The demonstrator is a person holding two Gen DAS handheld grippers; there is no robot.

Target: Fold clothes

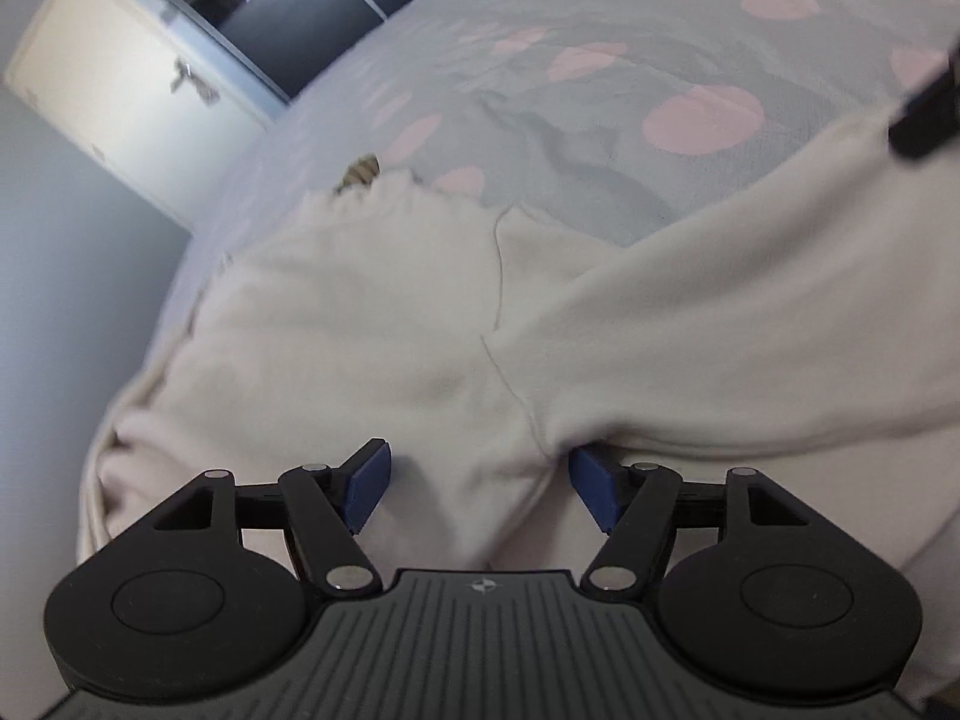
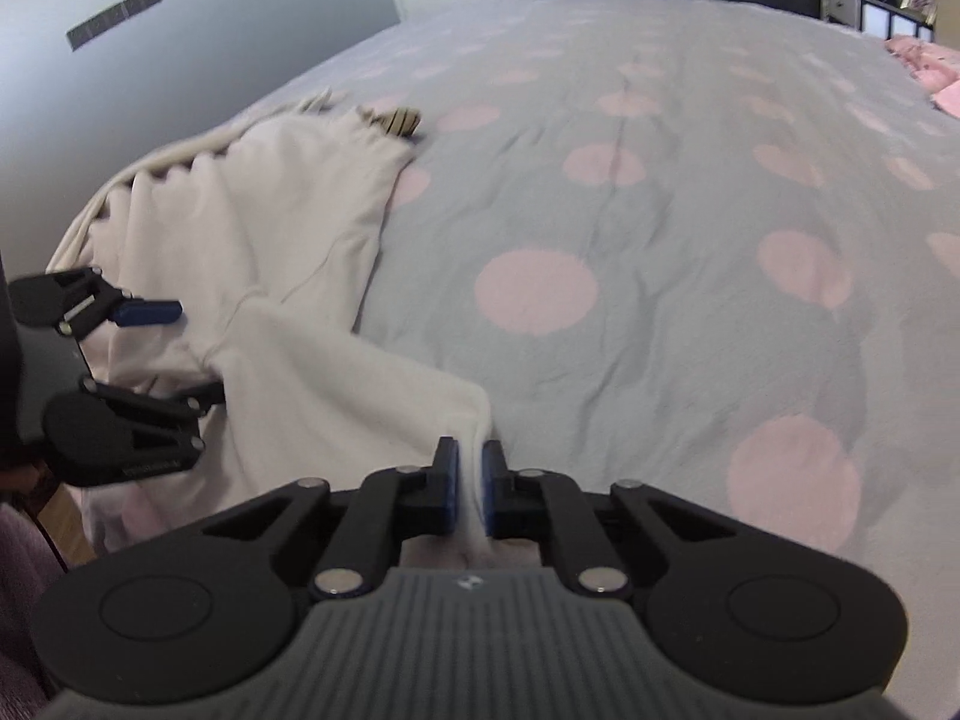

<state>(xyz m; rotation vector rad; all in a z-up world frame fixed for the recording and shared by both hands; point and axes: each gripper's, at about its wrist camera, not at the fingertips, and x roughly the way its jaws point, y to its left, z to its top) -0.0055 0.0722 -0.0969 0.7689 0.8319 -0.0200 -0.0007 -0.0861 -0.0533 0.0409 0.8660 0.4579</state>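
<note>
A cream long-sleeved top (image 1: 372,312) lies on the bed near its left edge; it also shows in the right wrist view (image 2: 282,228). My left gripper (image 1: 480,489) is open, its blue pads either side of the fabric at the armpit seam. In the right wrist view the left gripper (image 2: 162,354) sits at the left, open. My right gripper (image 2: 469,489) is shut on the end of the top's sleeve (image 2: 360,396), pulled out over the bedspread. A dark part of the right gripper (image 1: 927,114) shows at the sleeve's far end.
The bed has a grey bedspread with pink dots (image 2: 660,228). A small striped item (image 2: 399,118) lies past the top's hem. A pink cloth (image 2: 924,66) lies at the far right. A grey wall and white door (image 1: 120,78) stand left of the bed.
</note>
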